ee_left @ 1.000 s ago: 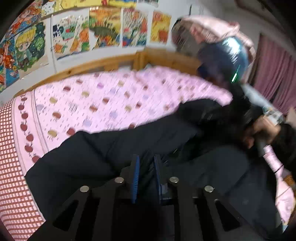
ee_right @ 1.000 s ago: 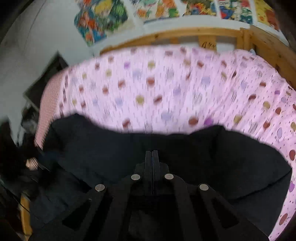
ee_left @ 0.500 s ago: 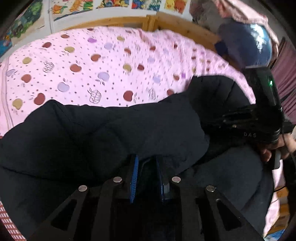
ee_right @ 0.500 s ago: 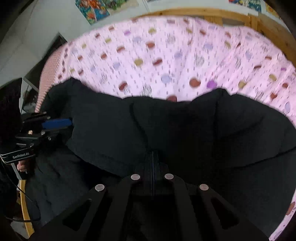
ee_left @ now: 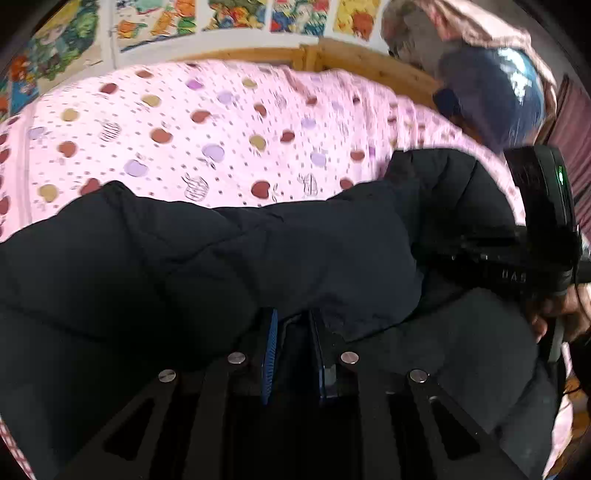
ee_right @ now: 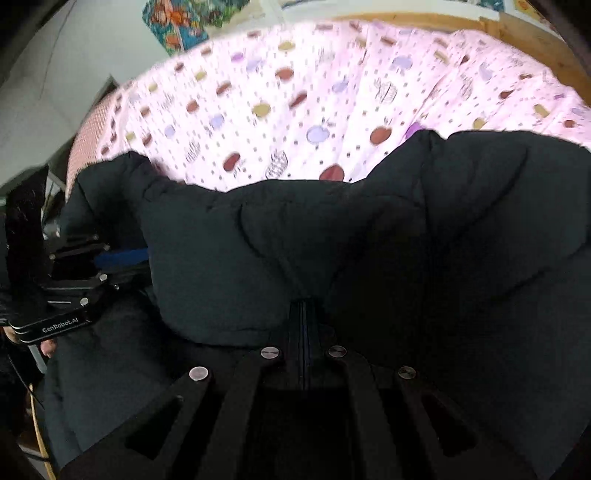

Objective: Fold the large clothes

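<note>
Black puffy quilted jacket [ee_left: 229, 258] ×1, grippers ×2, on pink apple-print bedsheet [ee_left: 207, 122].
Jacket bulky, folded over itself; left gripper [ee_left: 291, 332] pinches its hem, right gripper [ee_right: 303, 325] clamped on fabric.

left gripper [ee_left: 291, 325]: black, blue pads; silver screws; right gripper [ee_right: 303, 314]: black

A bed [ee_left: 221, 122] fills most of both views, spread with a pink sheet [ee_right: 332, 92] printed with apples and small dots. A wooden frame [ee_left: 354, 59] rims the bed's far edge and turns a corner there. Above the frame, a pale wall [ee_right: 74, 55] carries a row of bright cartoon posters [ee_left: 236, 14]. Right of the bed hangs a dusky pink curtain [ee_left: 580, 147]. A red checked edge [ee_right: 83, 144] borders the sheet's left side. Light is soft and even.
</note>
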